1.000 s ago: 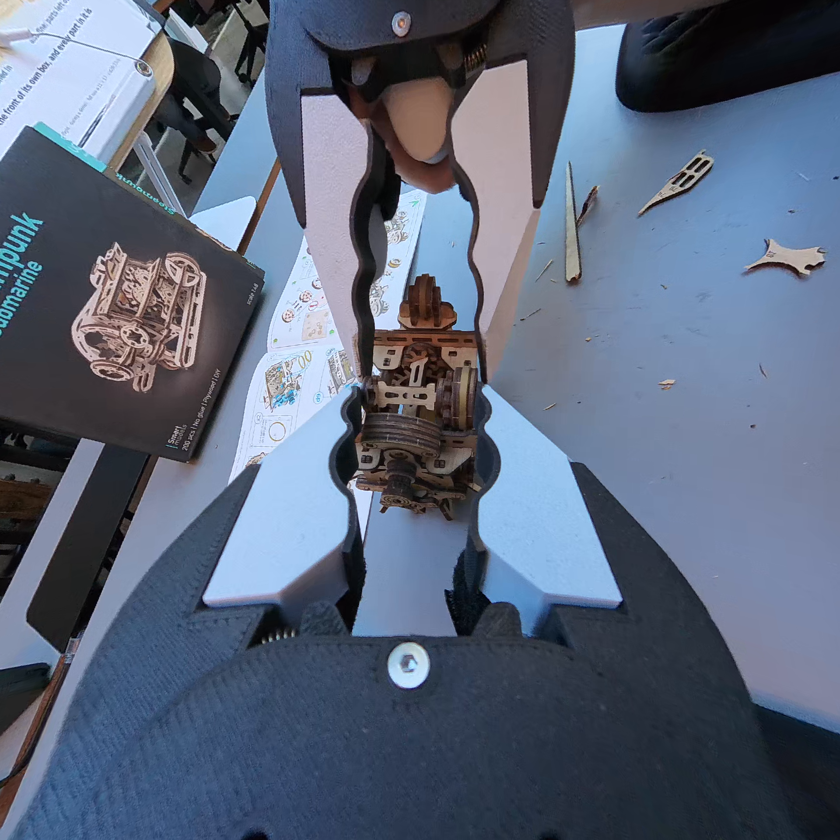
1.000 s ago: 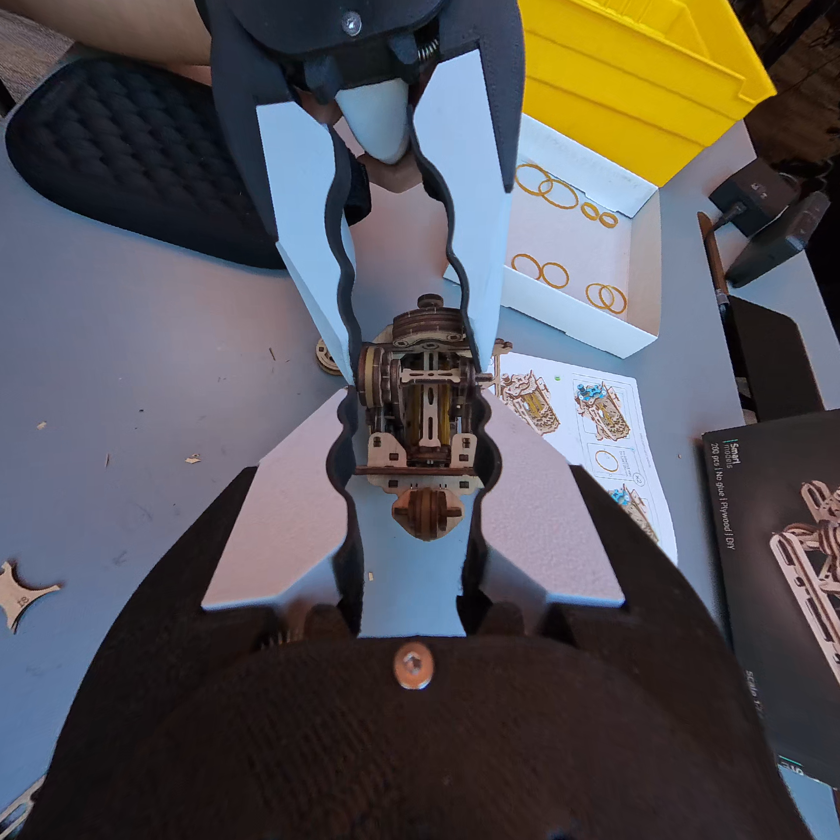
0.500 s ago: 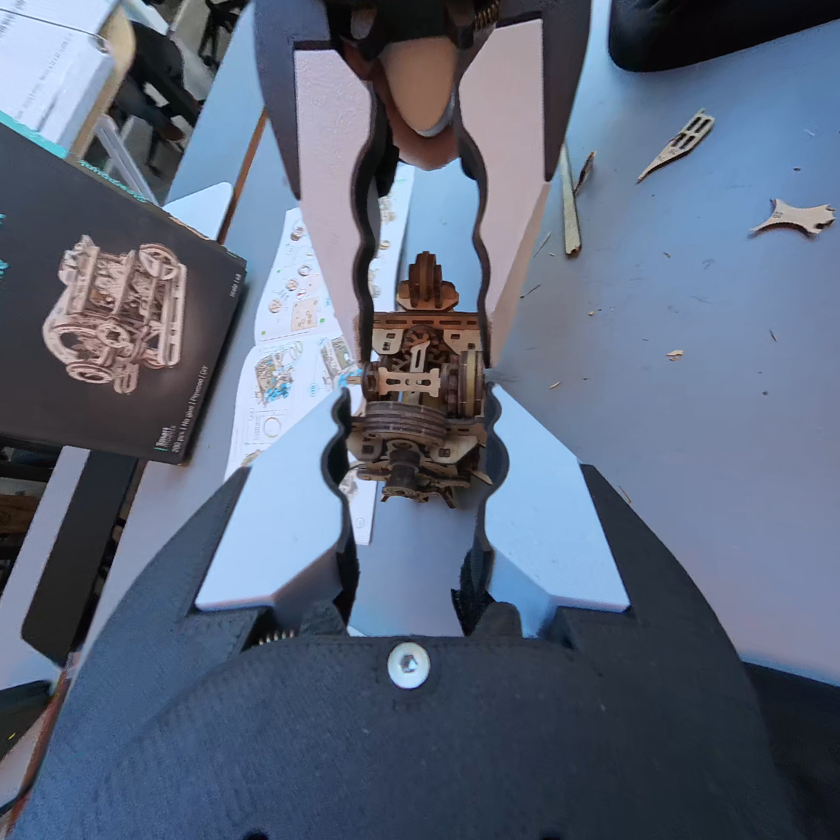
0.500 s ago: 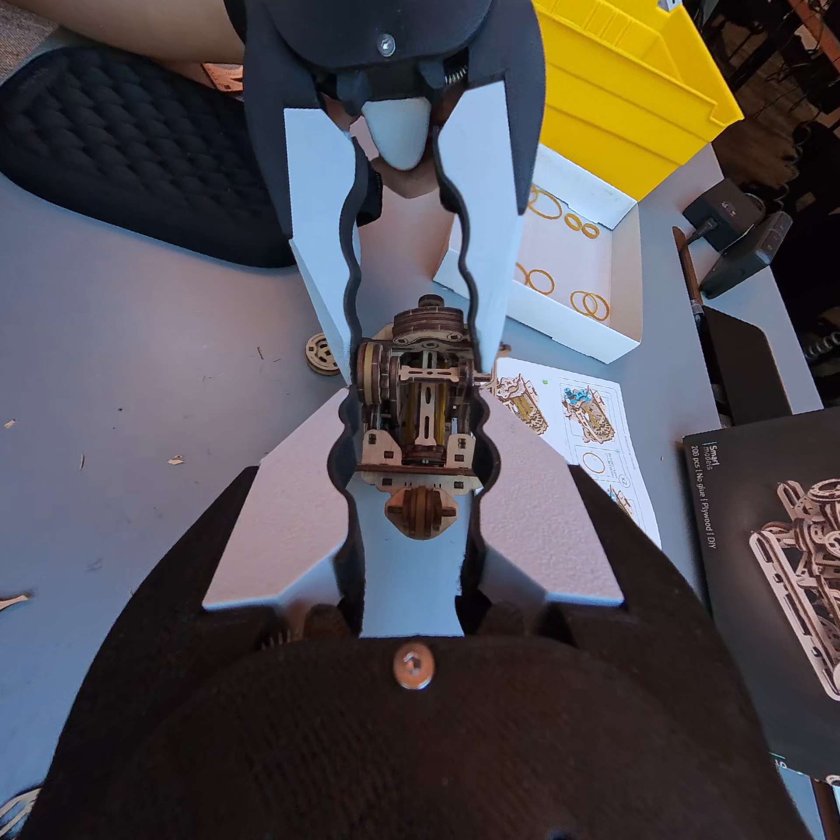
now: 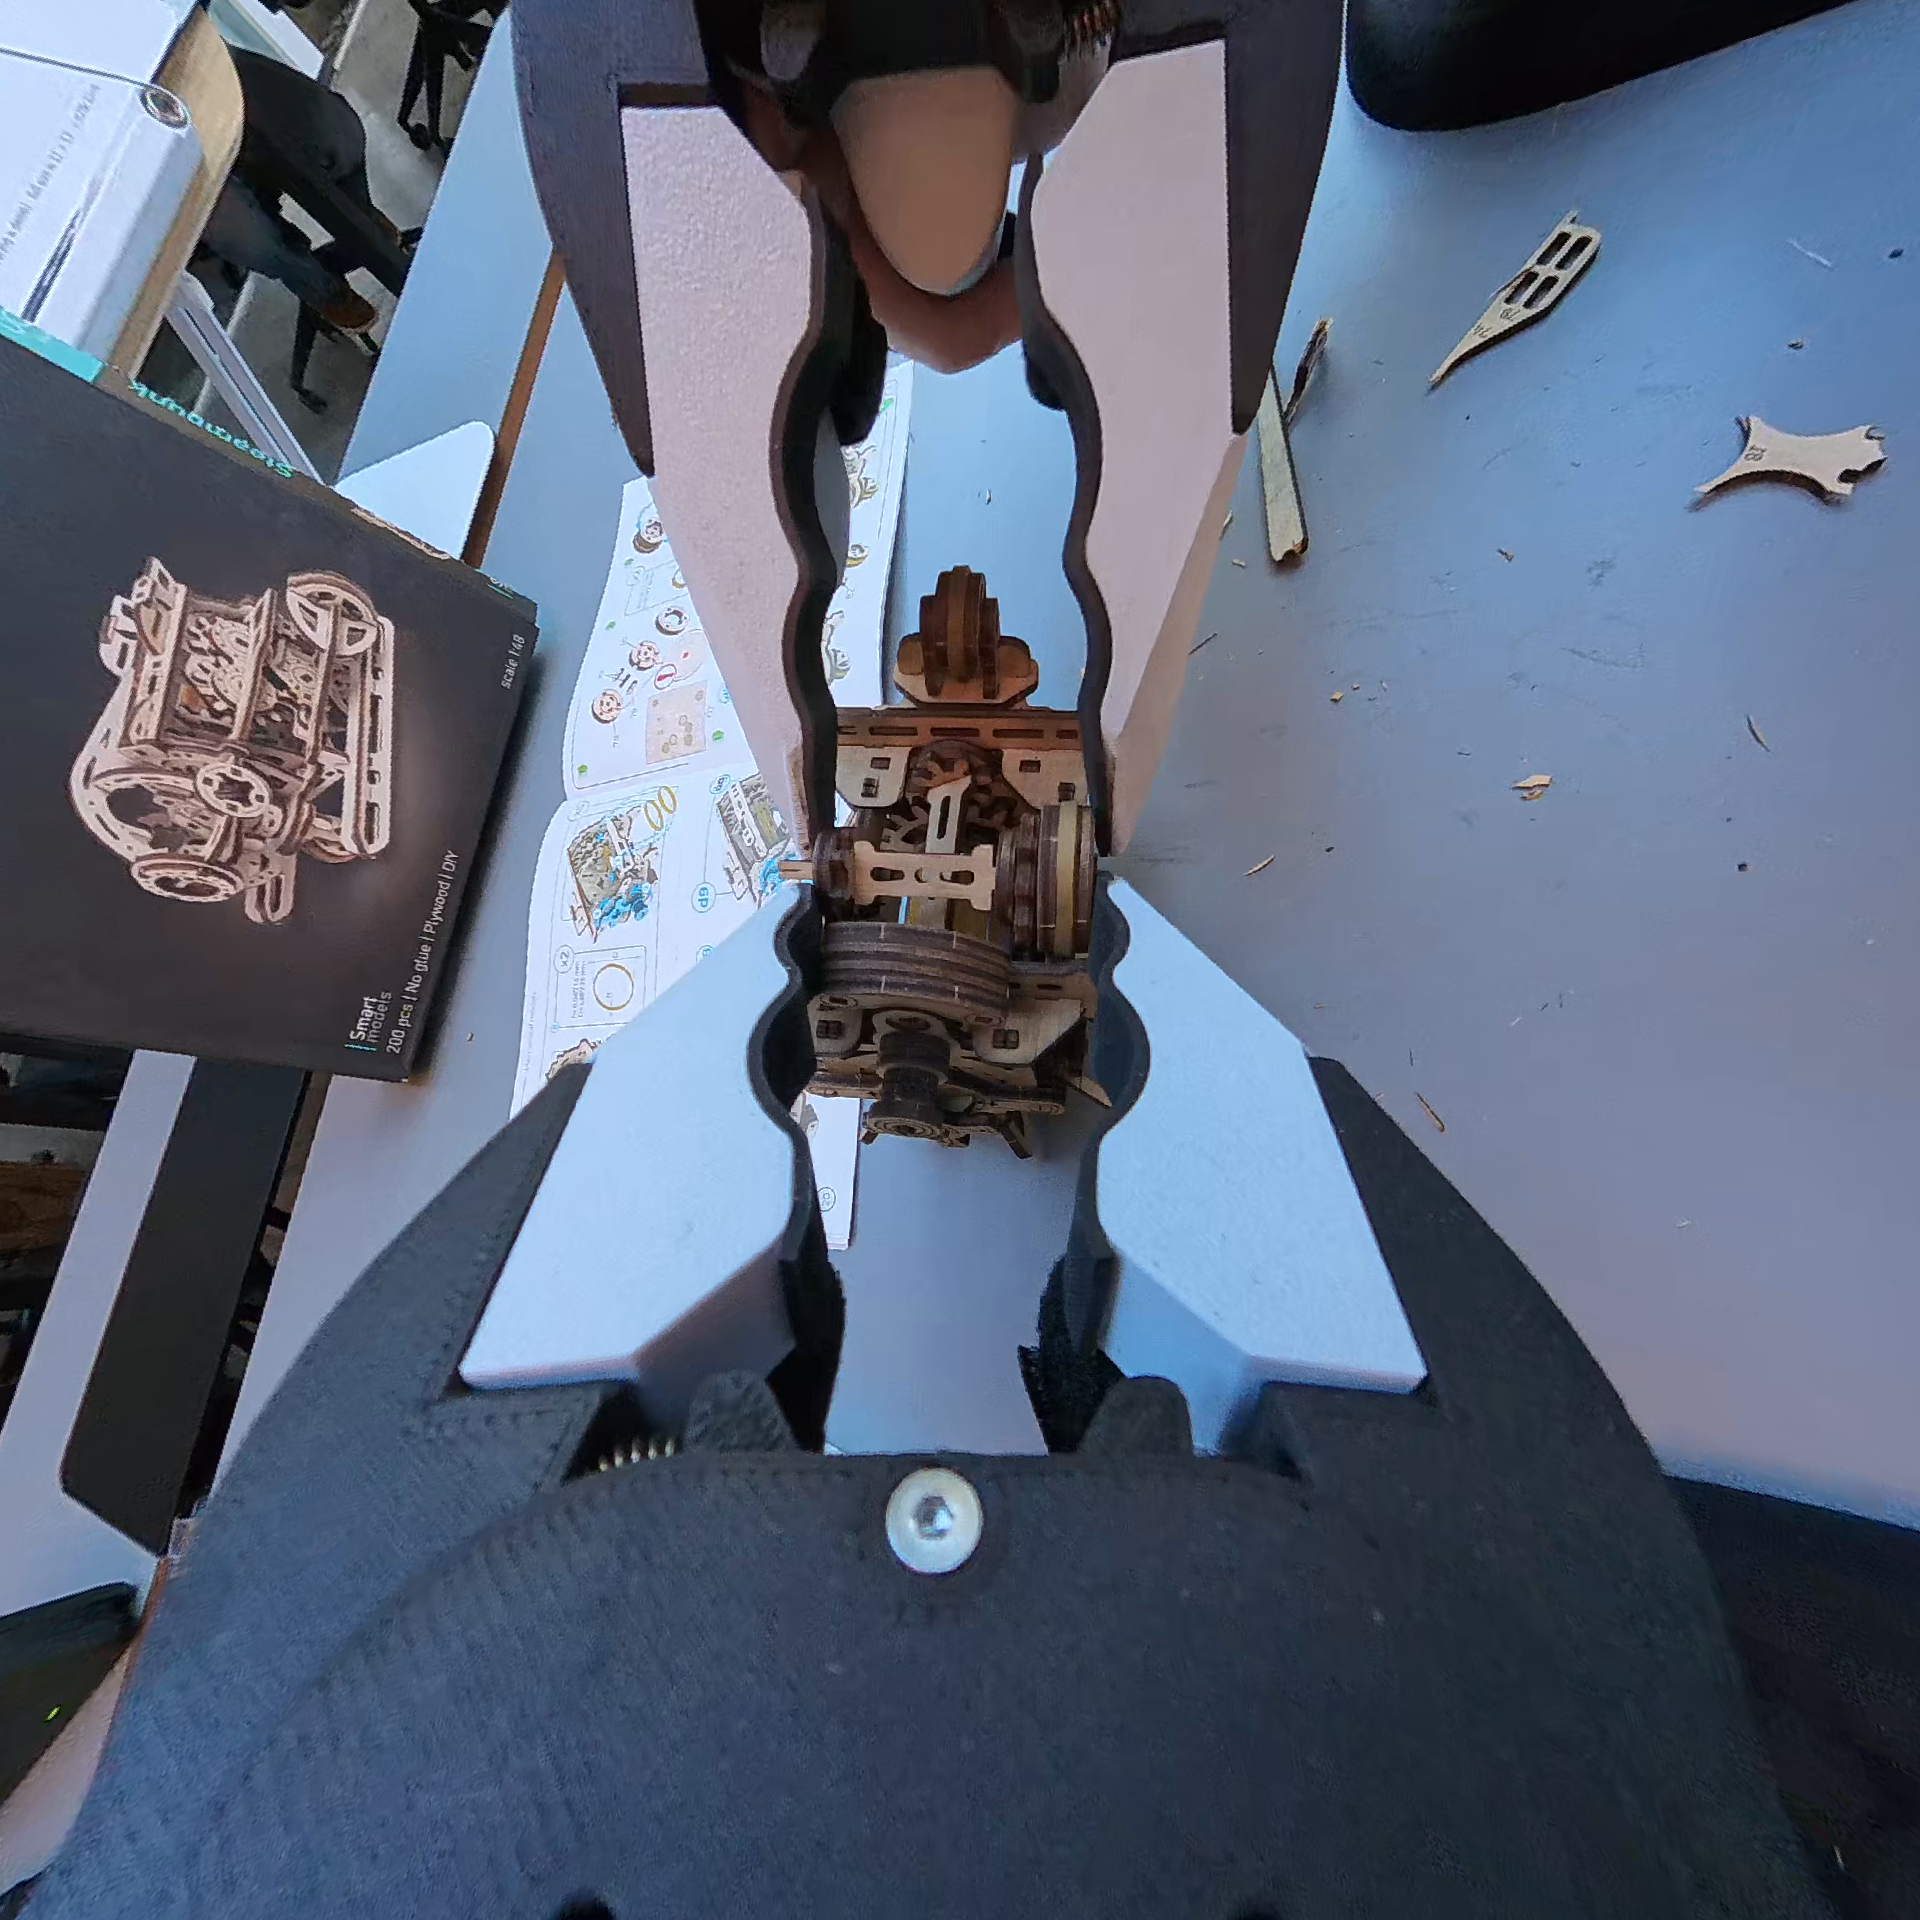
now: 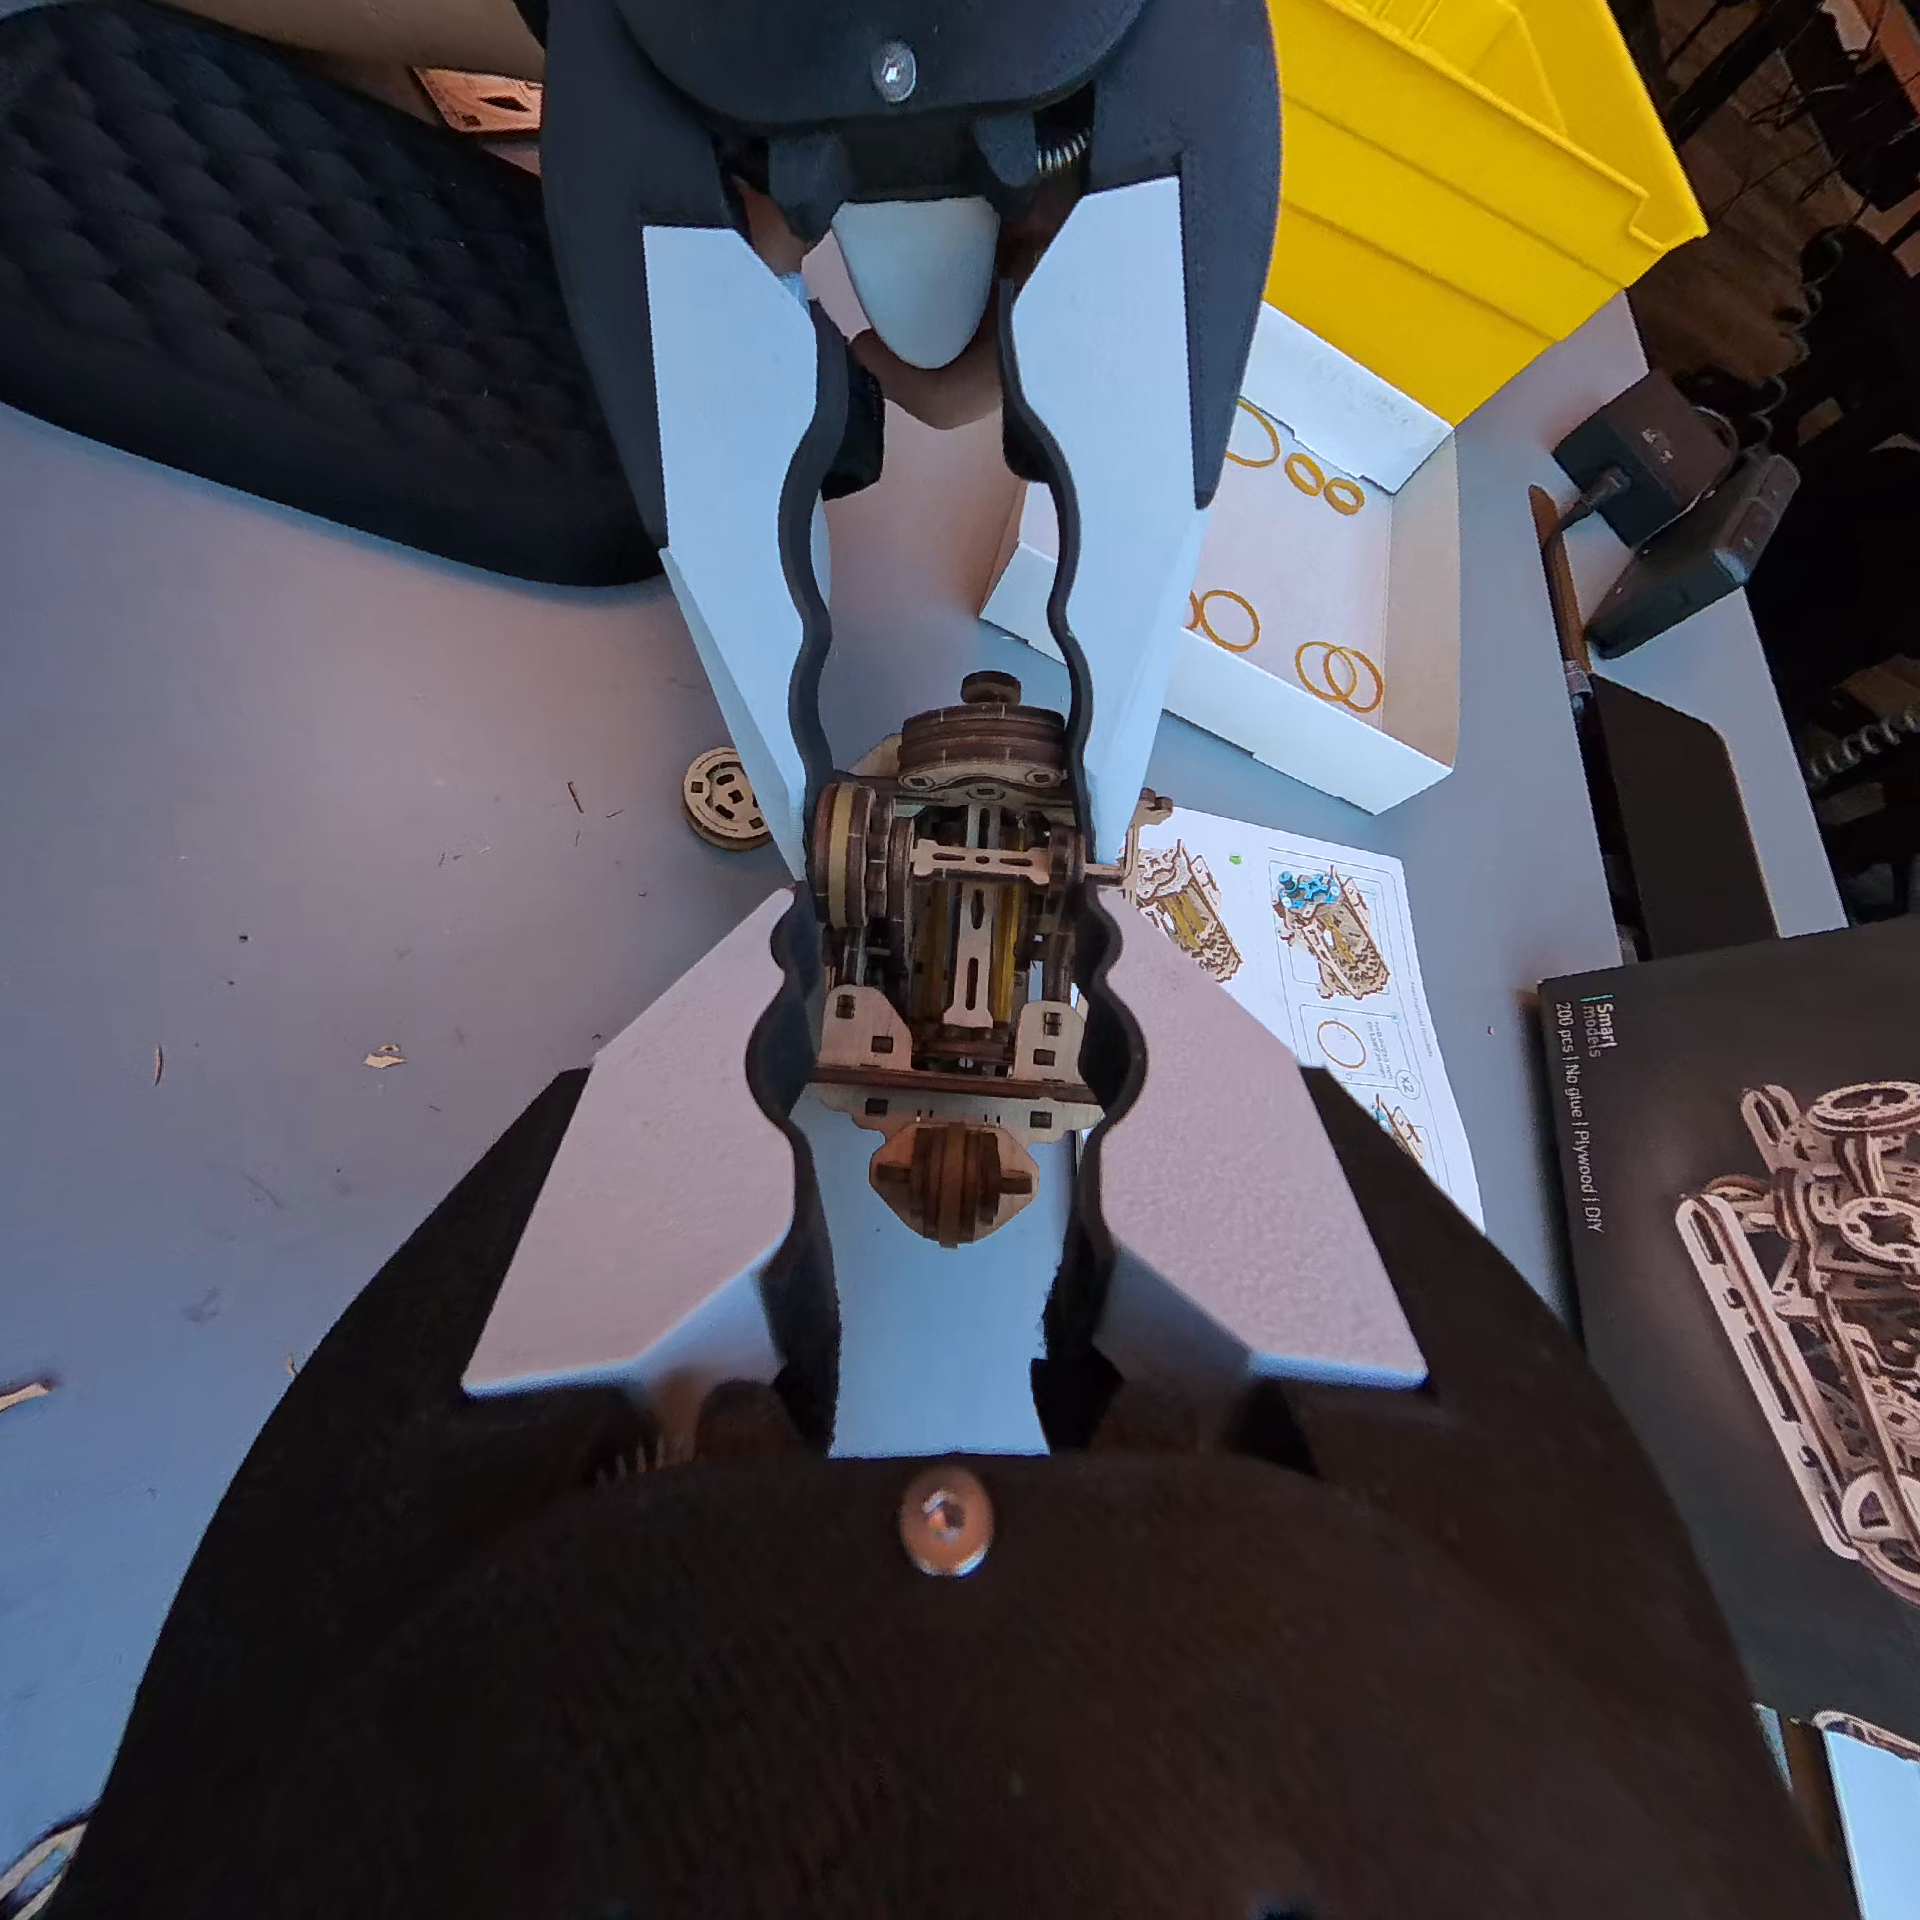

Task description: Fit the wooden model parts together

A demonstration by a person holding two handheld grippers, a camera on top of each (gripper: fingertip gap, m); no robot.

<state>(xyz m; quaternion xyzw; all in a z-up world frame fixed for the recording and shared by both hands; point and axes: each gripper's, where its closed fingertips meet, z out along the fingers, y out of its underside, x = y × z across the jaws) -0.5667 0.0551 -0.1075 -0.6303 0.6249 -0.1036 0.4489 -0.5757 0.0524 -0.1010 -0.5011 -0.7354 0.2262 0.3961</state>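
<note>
A partly built wooden model with gears and a drum is clamped from opposite ends by both grippers and held over the grey table. My left gripper is shut on its drum end. My right gripper is shut on the end with the flat plate and knob. The model also shows in the right wrist view. Each view shows the other gripper reaching in from the top, the right one and the left one. A fingertip shows behind each far gripper.
A black kit box and an instruction sheet lie beside the model. Wood scraps and a strip lie nearby. The right wrist view shows a loose wooden disc, a white tray of rubber bands, a yellow bin and a black cushion. My two grippers' fingertips are within a few centimetres of each other.
Both grippers keep their hold on the model. The pair has shifted slightly over the table, so the box, sheet and bin sit a little differently in view.
</note>
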